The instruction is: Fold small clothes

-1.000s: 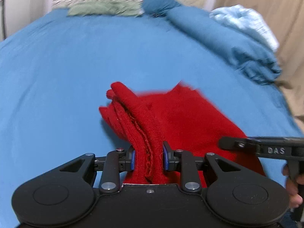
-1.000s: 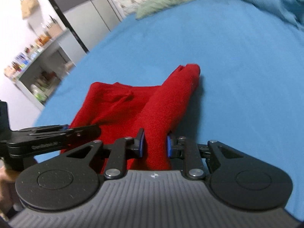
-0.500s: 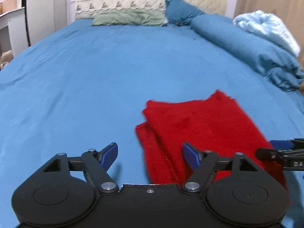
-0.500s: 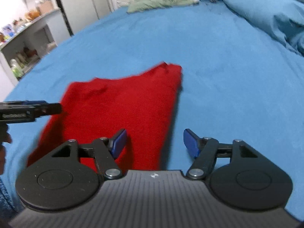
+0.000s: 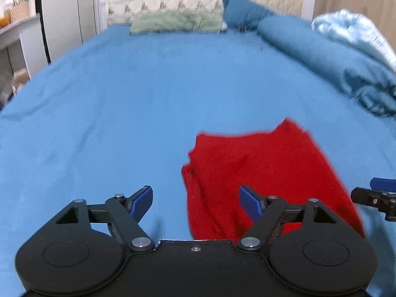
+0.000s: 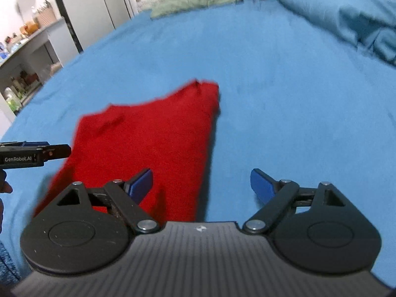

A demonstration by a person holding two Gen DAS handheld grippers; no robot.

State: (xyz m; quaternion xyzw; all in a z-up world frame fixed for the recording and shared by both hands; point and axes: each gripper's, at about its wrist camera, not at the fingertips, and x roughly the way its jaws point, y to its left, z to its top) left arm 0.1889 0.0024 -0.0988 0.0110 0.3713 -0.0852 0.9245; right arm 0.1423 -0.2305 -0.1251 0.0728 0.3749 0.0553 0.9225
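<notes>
Red garment (image 5: 262, 173): folded flat on bed (image 5: 123, 104), 1 o'clock of left tongs (image 5: 195, 201), 11 o'clock of right tongs (image 6: 201, 183). Both spread, empty. Risk: loose left layers slipping, fold opening.

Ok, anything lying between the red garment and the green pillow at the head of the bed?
Nothing: only bare blue sheet runs from the red garment up to the green pillow. The left wrist view shows the whole stretch.
</notes>
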